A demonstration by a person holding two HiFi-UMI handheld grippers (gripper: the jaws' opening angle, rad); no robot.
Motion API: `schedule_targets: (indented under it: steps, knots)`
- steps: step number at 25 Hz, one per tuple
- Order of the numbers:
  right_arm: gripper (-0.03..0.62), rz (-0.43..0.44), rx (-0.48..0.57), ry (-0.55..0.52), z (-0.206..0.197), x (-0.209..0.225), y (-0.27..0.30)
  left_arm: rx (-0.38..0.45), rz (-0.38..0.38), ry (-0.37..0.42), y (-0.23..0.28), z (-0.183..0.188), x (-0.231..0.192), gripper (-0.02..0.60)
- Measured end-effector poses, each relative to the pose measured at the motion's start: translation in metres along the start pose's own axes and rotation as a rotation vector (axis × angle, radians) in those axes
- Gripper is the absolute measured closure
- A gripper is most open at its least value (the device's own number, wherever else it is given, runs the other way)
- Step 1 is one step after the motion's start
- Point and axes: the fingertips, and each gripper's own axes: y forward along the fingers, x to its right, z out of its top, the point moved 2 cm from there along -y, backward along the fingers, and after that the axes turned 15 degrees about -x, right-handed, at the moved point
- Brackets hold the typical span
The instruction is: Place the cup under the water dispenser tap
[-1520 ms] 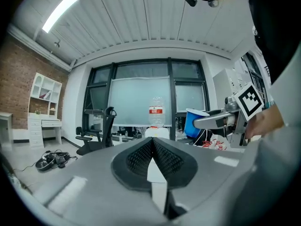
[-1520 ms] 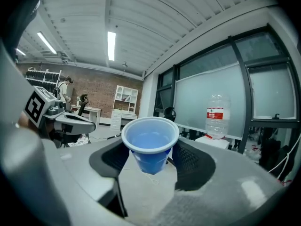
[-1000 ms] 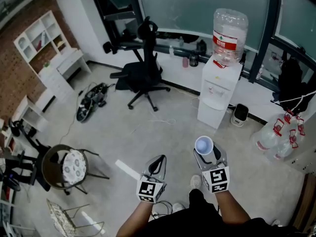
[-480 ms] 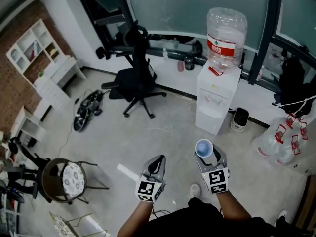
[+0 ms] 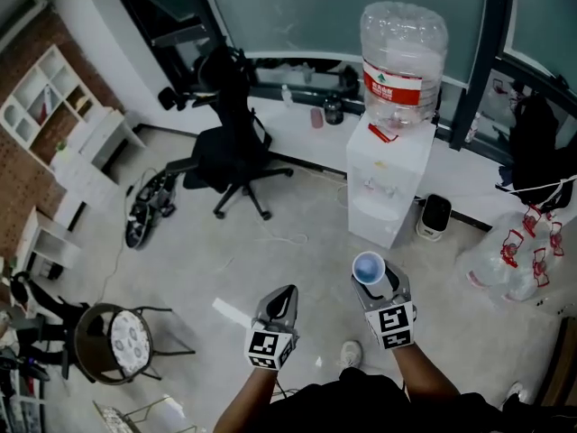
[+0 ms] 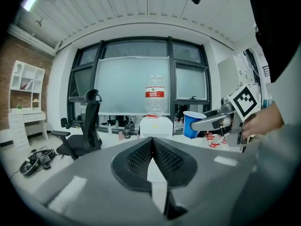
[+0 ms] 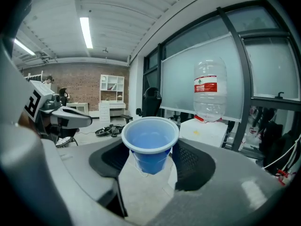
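Note:
A blue cup stands upright between the jaws of my right gripper, which is shut on it. In the right gripper view the cup fills the middle and looks empty. The white water dispenser, with a large clear bottle on top, stands ahead by the window, well apart from the cup. Its taps sit in a recess on the front. My left gripper hangs beside the right one, shut with nothing in it; its pads meet at the tip.
A black office chair stands left of the dispenser. A small black bin sits at the dispenser's right, with empty water bottles beyond it. A tangle of cables and a round stool lie to the left.
Both grippers have been carried forward toward the dispenser, which now looms larger and nearer in the head view. The cup stays gripped in the right gripper.

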Motion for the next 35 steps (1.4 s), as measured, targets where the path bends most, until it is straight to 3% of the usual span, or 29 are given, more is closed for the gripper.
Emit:
schedule_targets:
  steps: [3,9,24,29,35]
  knots:
    - [0.309,-0.005,-0.002,0.016,0.003,0.014,0.010,-0.041,-0.001,-0.013,0.012,0.003,-0.003,0.565]
    - [0.309,-0.017,-0.009,0.041,0.001,0.039,0.030,-0.031,-0.019,-0.004,0.037,0.011,-0.013,0.565]
    - [0.307,-0.150,-0.041,0.125,0.052,0.089,0.101,-0.020,-0.235,0.094,0.147,0.067,-0.063,0.565]
    - [0.307,-0.189,-0.024,0.262,0.041,0.110,0.111,-0.033,-0.324,0.110,0.183,0.069,-0.071,0.565]
    - [0.307,-0.282,-0.070,0.301,0.009,0.142,0.120,-0.047,-0.397,0.133,0.222,0.061,-0.071,0.565]
